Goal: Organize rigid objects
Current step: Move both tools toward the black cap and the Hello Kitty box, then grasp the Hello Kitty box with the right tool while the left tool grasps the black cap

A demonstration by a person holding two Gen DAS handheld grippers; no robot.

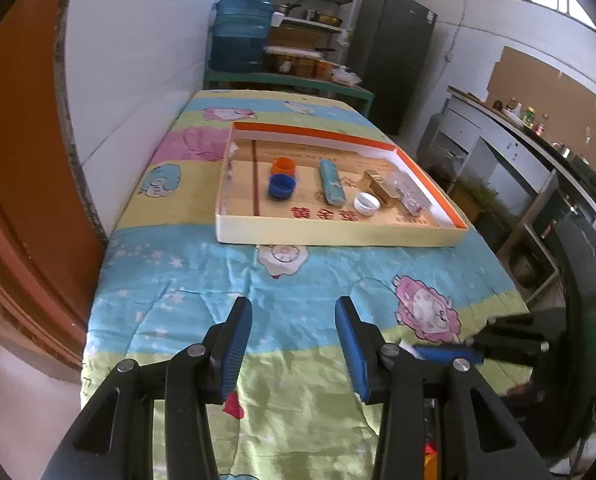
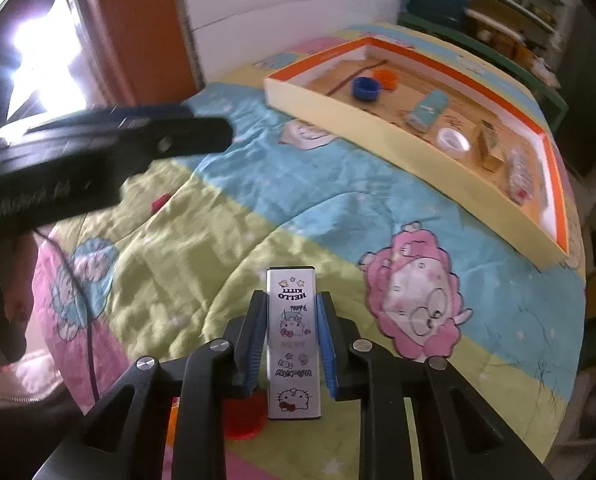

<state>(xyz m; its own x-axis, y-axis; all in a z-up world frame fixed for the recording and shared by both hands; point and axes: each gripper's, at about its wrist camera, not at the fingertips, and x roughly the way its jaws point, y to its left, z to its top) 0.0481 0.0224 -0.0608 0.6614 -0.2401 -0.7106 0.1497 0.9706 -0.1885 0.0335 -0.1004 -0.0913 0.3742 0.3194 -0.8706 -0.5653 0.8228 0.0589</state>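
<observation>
My right gripper (image 2: 292,297) is shut on a white Hello Kitty box (image 2: 294,344), its blue pads pressing the box's long sides just above the cartoon bedsheet. A red cap (image 2: 242,420) lies under the box's near end. My left gripper (image 1: 294,305) hangs open over the sheet with nothing between its fingers. Farther back stands the cardboard tray (image 1: 338,237) holding an orange cap (image 1: 283,166), a blue cap (image 1: 281,187), a teal case (image 1: 331,182), a white cap (image 1: 366,203), a gold box (image 1: 380,186) and a clear packet (image 1: 408,194).
A white wall and an orange door frame (image 1: 26,184) run along the left side of the bed. Behind the tray are a blue water jug (image 1: 240,36), shelves and a dark fridge (image 1: 394,52). The bed's right edge drops to a counter (image 1: 530,148). A small red piece (image 2: 160,202) lies on the sheet.
</observation>
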